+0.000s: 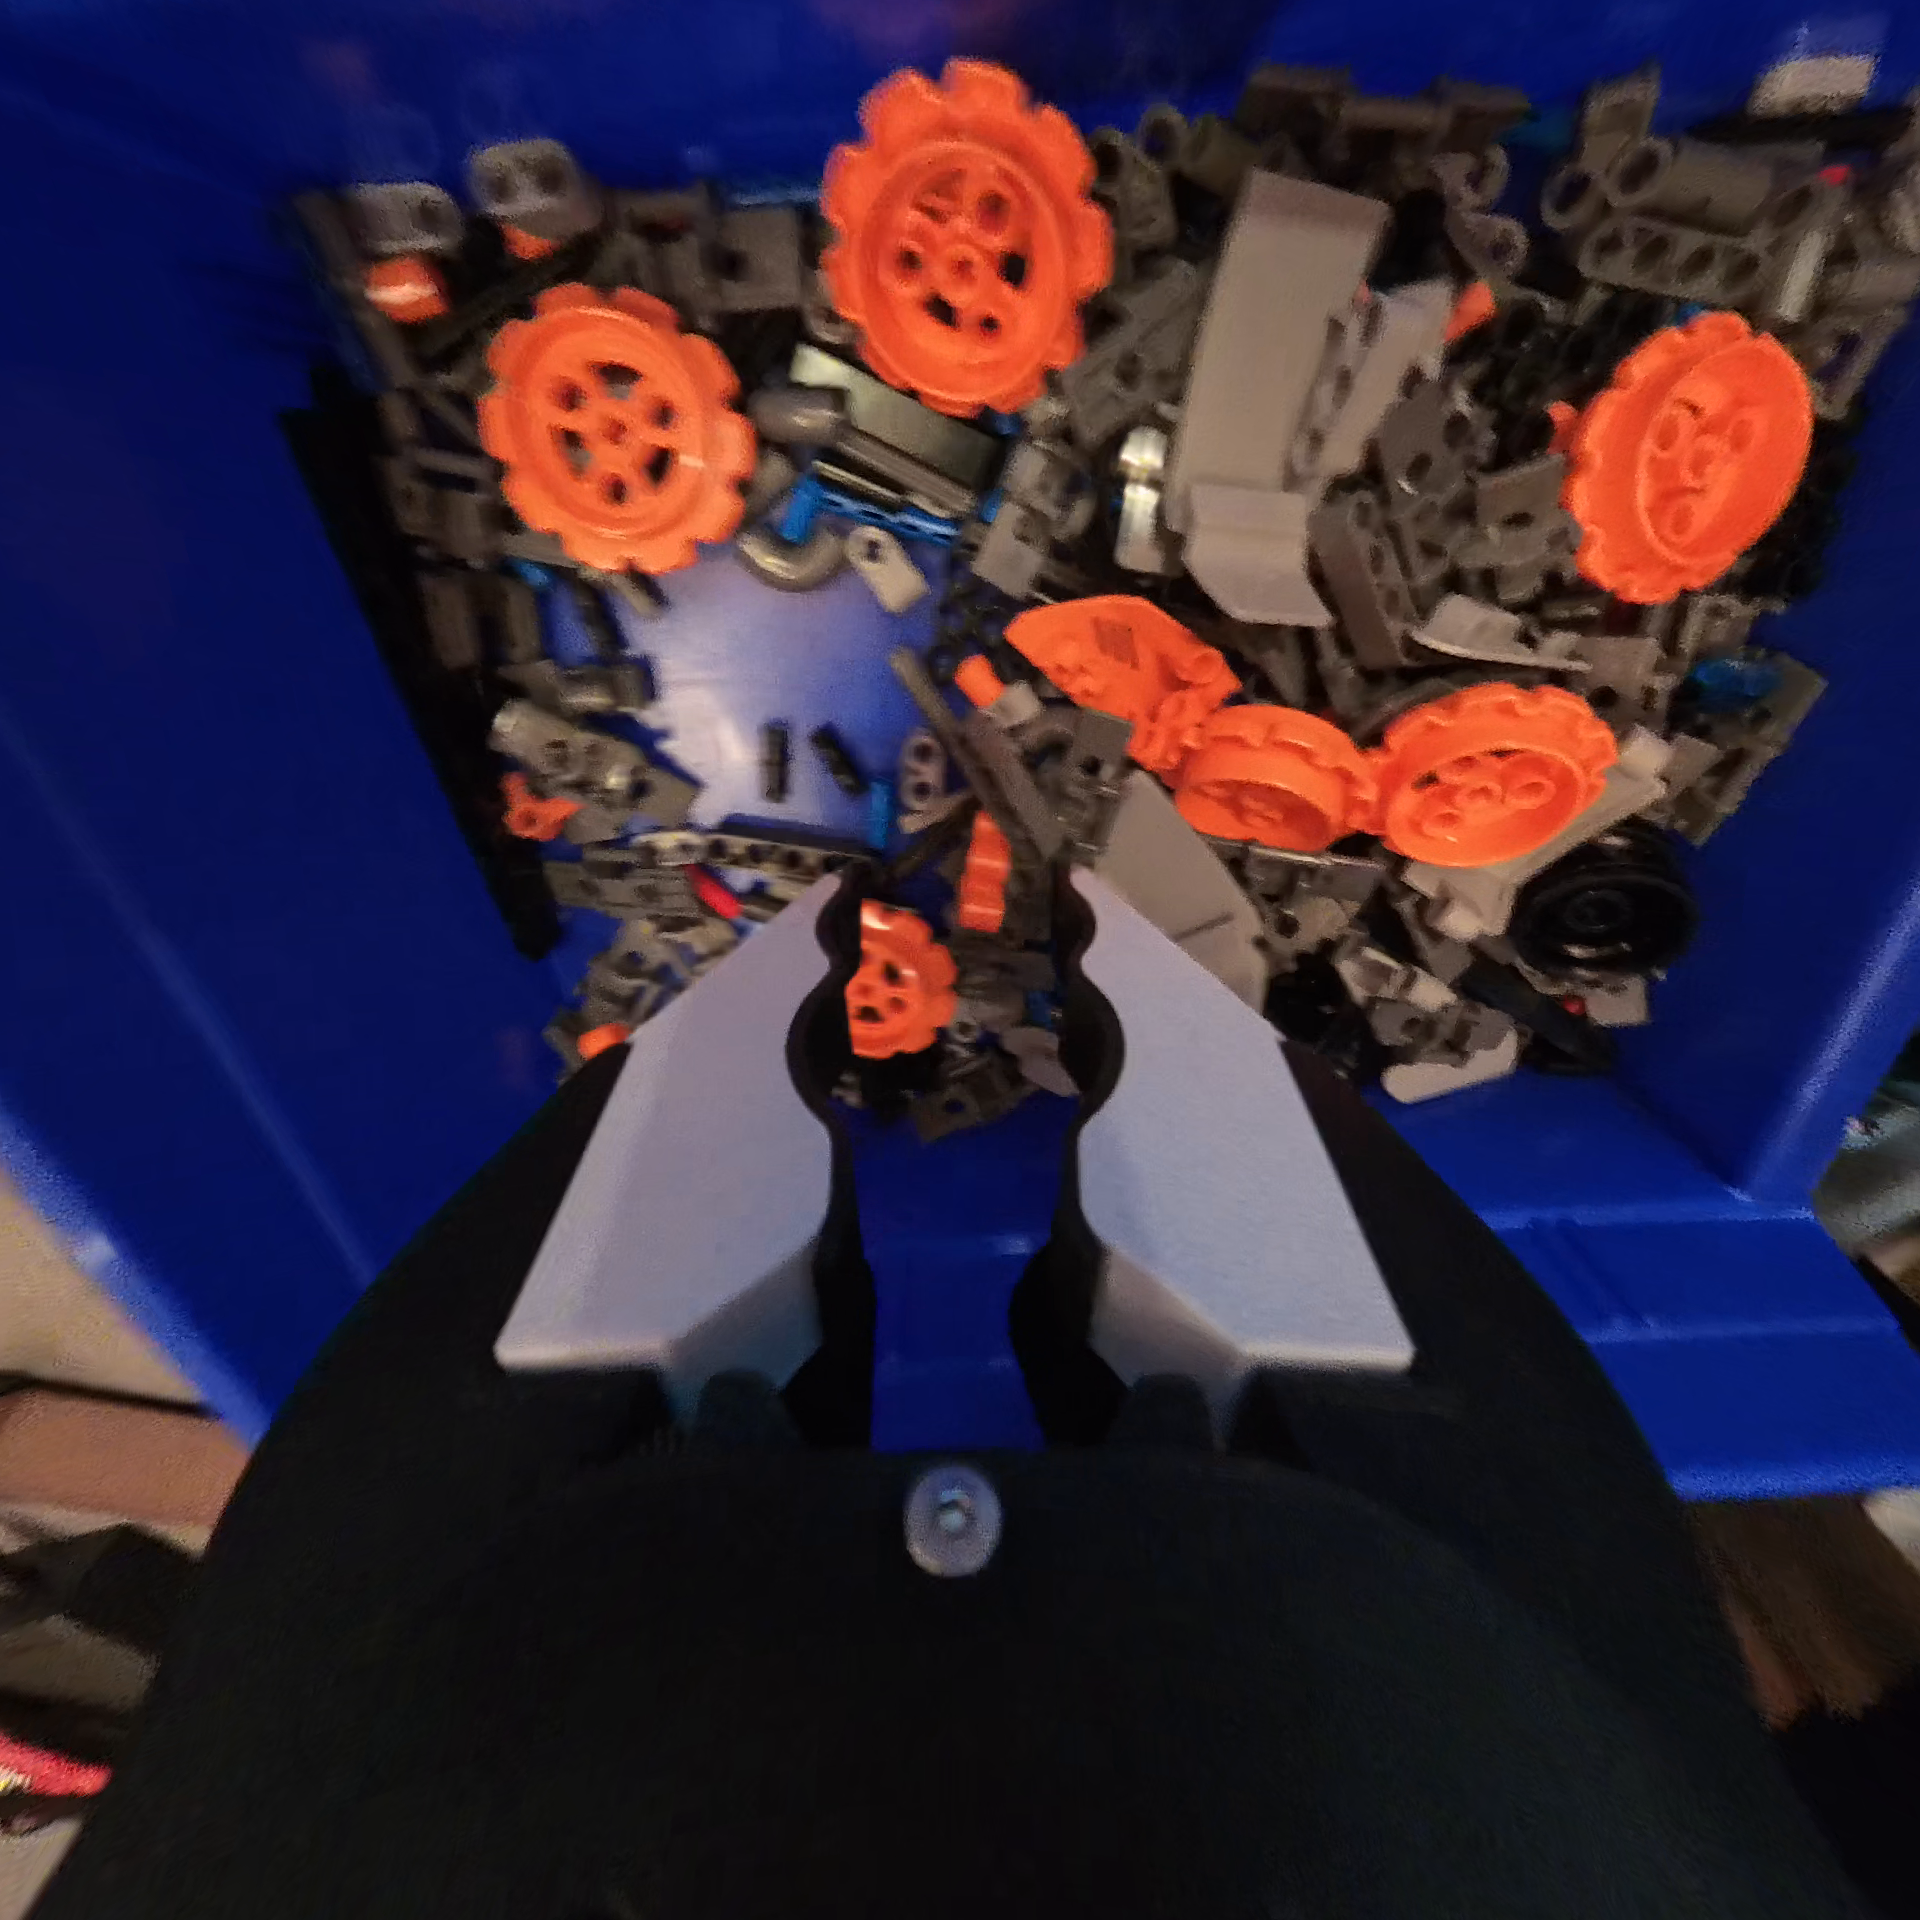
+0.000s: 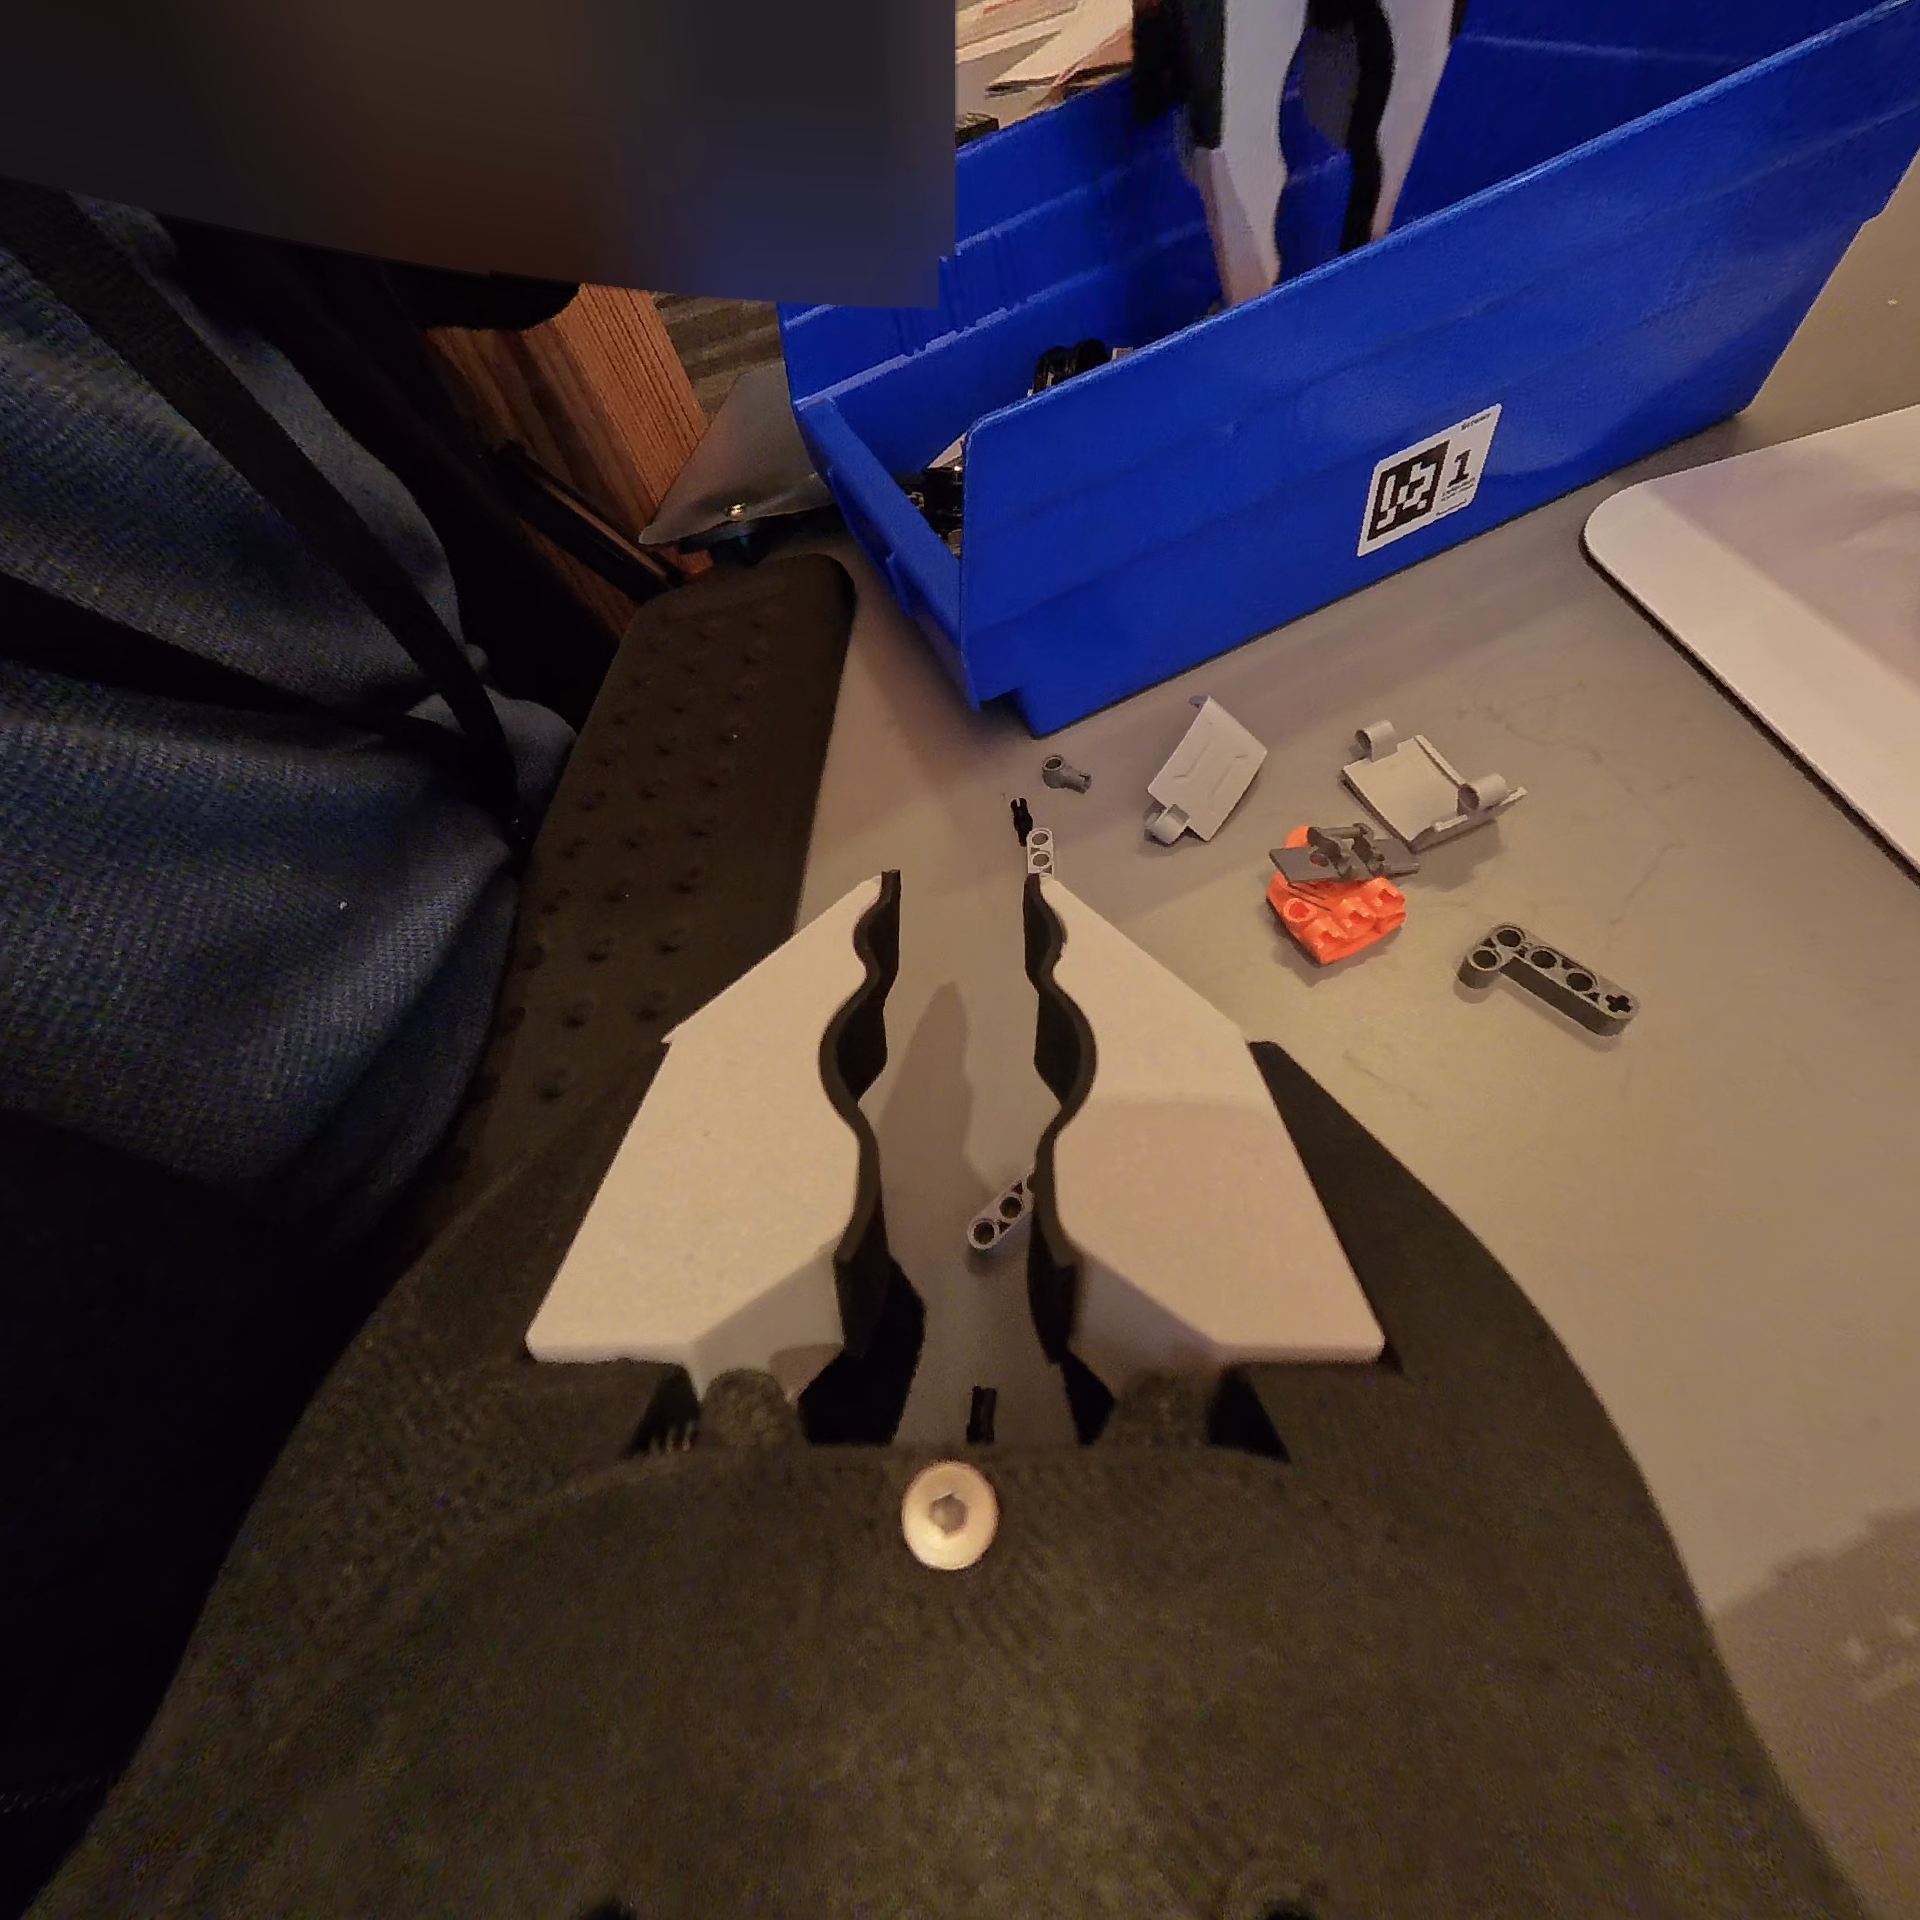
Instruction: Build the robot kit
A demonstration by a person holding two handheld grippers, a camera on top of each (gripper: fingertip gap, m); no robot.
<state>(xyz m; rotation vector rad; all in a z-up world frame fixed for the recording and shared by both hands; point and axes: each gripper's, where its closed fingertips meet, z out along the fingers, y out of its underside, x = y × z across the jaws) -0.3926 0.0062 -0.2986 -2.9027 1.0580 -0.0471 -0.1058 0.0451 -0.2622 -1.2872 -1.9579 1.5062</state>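
My left gripper (image 1: pixel 956 888) is open and points down into a blue bin (image 1: pixel 208 727) heaped with grey, black and orange toy building parts. A small orange gear (image 1: pixel 896 982) lies in the pile between its fingers, apart from both. Large orange toothed wheels (image 1: pixel 961 234) (image 1: pixel 615 428) lie farther in. My right gripper (image 2: pixel 961 883) is open and empty, low over a grey table (image 2: pixel 1455 1247). A small light grey beam (image 2: pixel 1039 850) and a black pin (image 2: pixel 1018 816) lie just past its tips. A short grey beam (image 2: pixel 1003 1216) lies on the table between its fingers.
Loose parts lie right of the right gripper: two grey panels (image 2: pixel 1205 779) (image 2: pixel 1429 790), an orange piece (image 2: pixel 1335 920) under a dark grey one, a dark L-shaped beam (image 2: pixel 1548 977). The labelled blue bin (image 2: pixel 1195 582) stands behind, the left gripper (image 2: pixel 1311 208) in it. White board (image 2: pixel 1787 603) right; black perforated mat (image 2: pixel 707 779) left. There is about 30 centimetres between the tips of the two grippers. The orange piece (image 2: pixel 1335 920) is about 8 centimetres from my right fingertips and 25 centimetres from my left.
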